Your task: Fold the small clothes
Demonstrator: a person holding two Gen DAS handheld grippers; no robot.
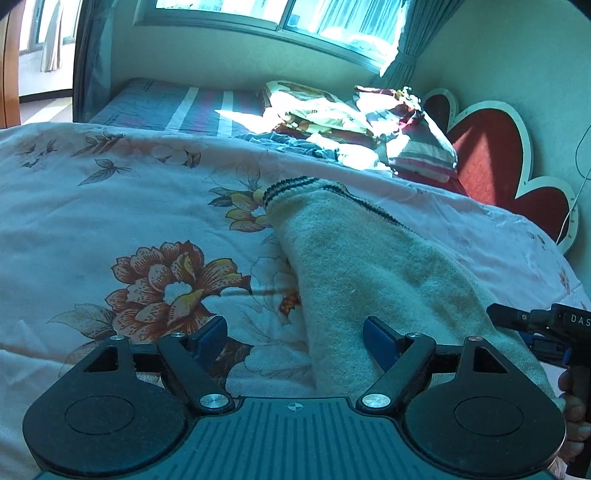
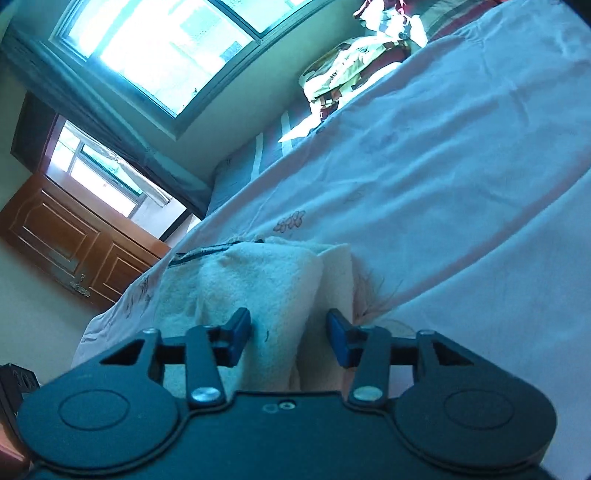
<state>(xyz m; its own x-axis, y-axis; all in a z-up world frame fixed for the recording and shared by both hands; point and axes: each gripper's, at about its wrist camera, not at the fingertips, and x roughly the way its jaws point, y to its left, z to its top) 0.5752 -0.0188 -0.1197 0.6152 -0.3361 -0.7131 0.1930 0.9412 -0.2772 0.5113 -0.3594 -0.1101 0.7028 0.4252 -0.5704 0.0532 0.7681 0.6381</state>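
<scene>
A cream fleece garment with dark stripes at its far hem lies folded lengthwise on the floral quilt. My left gripper is open and empty, low over the garment's near left edge. In the right wrist view the garment shows as stacked folds between the fingers of my right gripper, which is open with its jaws standing either side of a fold, not closed on it. The right gripper also shows in the left wrist view at the garment's right edge.
A pile of other clothes and a striped pillow lies at the far side of the bed by a red heart-shaped headboard. A window is beyond. A wooden door stands past the bed's edge.
</scene>
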